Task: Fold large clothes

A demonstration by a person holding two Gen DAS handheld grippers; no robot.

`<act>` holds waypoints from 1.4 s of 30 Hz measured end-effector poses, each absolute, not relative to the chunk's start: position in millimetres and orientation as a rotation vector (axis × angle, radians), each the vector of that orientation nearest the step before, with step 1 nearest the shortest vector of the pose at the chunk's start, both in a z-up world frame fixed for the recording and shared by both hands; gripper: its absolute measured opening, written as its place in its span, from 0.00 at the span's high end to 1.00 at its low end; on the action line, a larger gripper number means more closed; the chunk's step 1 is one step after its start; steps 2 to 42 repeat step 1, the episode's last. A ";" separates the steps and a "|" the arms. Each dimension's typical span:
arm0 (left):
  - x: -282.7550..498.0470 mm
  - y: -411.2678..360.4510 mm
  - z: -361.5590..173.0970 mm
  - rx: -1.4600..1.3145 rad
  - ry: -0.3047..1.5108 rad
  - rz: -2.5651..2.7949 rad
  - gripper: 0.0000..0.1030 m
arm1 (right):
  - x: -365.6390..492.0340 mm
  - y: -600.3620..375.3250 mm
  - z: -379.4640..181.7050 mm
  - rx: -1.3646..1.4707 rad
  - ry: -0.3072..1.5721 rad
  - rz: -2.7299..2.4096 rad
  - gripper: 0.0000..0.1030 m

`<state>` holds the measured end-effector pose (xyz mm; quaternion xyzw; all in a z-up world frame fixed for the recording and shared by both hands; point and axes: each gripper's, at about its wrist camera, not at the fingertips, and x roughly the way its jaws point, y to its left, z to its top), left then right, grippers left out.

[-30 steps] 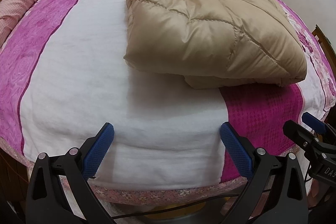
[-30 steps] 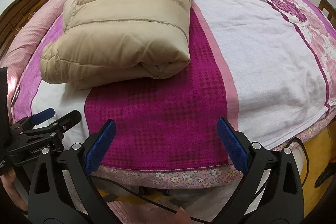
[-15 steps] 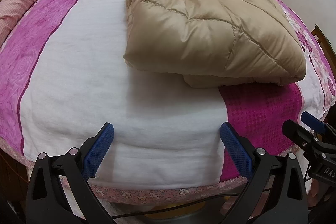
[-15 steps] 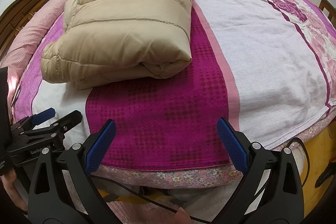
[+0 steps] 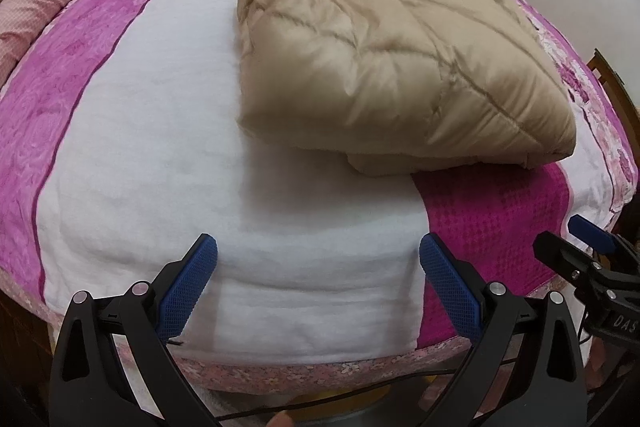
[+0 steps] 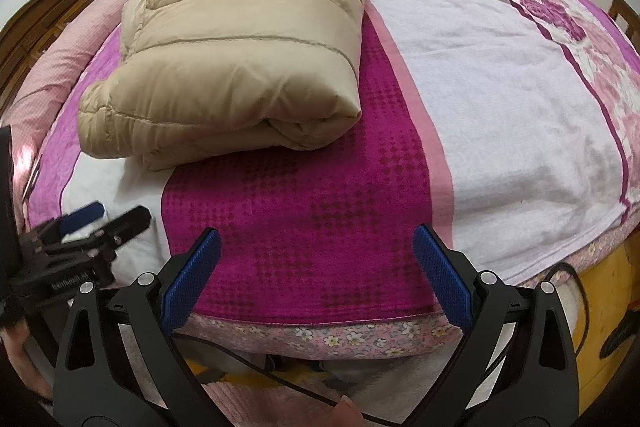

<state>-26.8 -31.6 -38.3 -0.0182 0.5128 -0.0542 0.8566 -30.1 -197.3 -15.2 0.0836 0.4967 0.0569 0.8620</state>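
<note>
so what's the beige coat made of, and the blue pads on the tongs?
Beige quilted coat: looks like smooth synthetic shell, slight sheen, stitched puffy channels suggesting padded fill. Blue pads: probably rubber or textured plastic, matte, fine grid pattern on the faces.

The folded jacket (image 5: 392, 63) lay on the bed (image 5: 132, 131), behind both grippers. The left gripper (image 5: 318, 277) hung at the bed's near edge, the right gripper (image 6: 316, 273) just beside it on the right. A bolster (image 5: 60, 7) lay far left.
</note>
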 end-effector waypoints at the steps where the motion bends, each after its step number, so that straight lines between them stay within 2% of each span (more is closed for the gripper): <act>1: -26.0 -25.9 -33.4 -0.033 1.058 -0.104 0.06 | -29.6 -202.5 -10.8 0.174 1.033 0.118 0.07; 42: -26.0 -25.9 -33.4 -0.033 1.058 -0.104 0.06 | -29.6 -202.5 -10.8 0.174 1.033 0.118 0.07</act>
